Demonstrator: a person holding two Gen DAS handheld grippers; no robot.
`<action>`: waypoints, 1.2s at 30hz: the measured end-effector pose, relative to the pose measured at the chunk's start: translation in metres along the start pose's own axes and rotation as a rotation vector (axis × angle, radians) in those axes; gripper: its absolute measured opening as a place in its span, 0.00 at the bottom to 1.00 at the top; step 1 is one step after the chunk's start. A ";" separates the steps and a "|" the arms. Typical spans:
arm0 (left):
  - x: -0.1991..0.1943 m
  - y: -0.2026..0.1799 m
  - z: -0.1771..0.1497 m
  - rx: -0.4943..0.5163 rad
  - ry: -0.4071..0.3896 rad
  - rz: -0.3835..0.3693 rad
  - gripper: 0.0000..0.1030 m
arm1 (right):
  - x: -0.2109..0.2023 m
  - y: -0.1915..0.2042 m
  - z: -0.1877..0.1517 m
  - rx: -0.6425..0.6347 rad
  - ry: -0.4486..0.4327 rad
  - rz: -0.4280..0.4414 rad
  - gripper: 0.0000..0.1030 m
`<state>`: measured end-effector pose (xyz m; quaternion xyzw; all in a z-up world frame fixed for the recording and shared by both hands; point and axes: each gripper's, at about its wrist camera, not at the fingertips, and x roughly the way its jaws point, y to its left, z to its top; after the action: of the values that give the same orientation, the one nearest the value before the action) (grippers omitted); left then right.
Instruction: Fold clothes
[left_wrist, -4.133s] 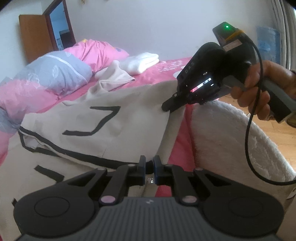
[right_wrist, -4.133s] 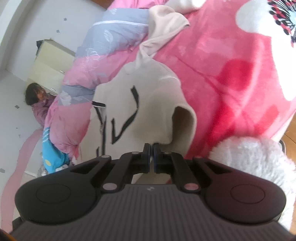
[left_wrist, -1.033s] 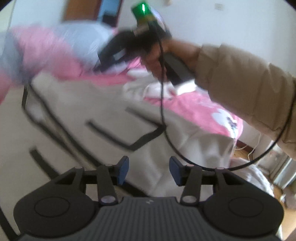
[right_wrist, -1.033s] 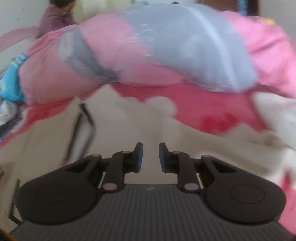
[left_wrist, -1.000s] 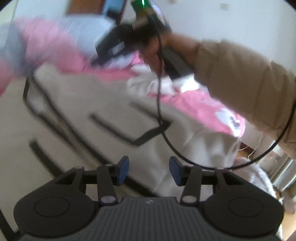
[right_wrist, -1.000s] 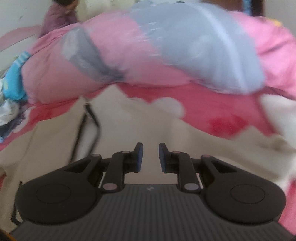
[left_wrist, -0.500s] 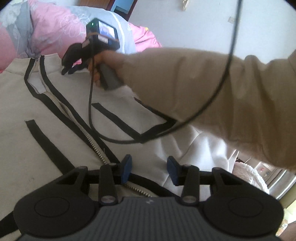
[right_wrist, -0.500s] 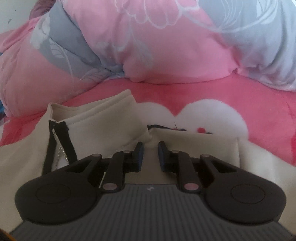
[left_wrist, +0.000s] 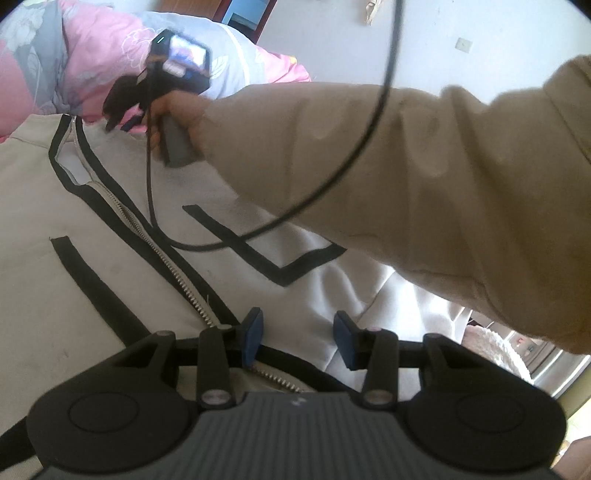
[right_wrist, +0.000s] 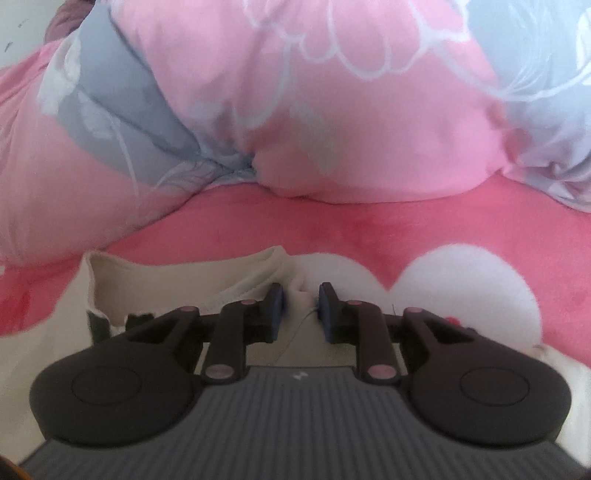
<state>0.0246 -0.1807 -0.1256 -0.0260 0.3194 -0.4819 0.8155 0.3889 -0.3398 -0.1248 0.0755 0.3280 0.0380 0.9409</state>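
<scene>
Pink bedspread (right_wrist: 332, 225) bearing a cream zip jacket (left_wrist: 92, 236) laid flat, with a pink-and-grey quilt (right_wrist: 295, 110) beyond. Left gripper (left_wrist: 297, 341), jaws spread, hovers above the zipper near the hem. Right gripper (right_wrist: 301, 308), jaws apart, straddles a fold of the collar (right_wrist: 184, 273) without clamping it.

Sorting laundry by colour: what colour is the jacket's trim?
Black trim on a cream jacket; clearest in the left wrist view.

A home bedroom: a bed with a pink blanket (right_wrist: 369, 229), a puffy pink-and-grey floral duvet (right_wrist: 295, 110) heaped behind, a wooden door (left_wrist: 218, 11) and plain white wall (left_wrist: 480, 37) beyond, with a jacket (left_wrist: 74, 206) spread on the bed.
</scene>
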 end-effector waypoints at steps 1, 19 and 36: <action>-0.001 0.000 0.000 -0.002 -0.001 -0.002 0.42 | -0.007 -0.001 0.002 0.007 -0.017 0.000 0.19; 0.004 -0.002 0.000 -0.003 -0.008 -0.001 0.42 | -0.103 -0.020 0.002 0.025 0.030 0.091 0.21; -0.005 -0.020 0.000 0.063 -0.035 0.064 0.50 | -0.211 -0.074 -0.101 -0.037 0.138 0.031 0.28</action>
<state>0.0078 -0.1875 -0.1161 0.0015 0.2905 -0.4649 0.8363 0.1633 -0.4268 -0.0863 0.0606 0.3903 0.0640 0.9165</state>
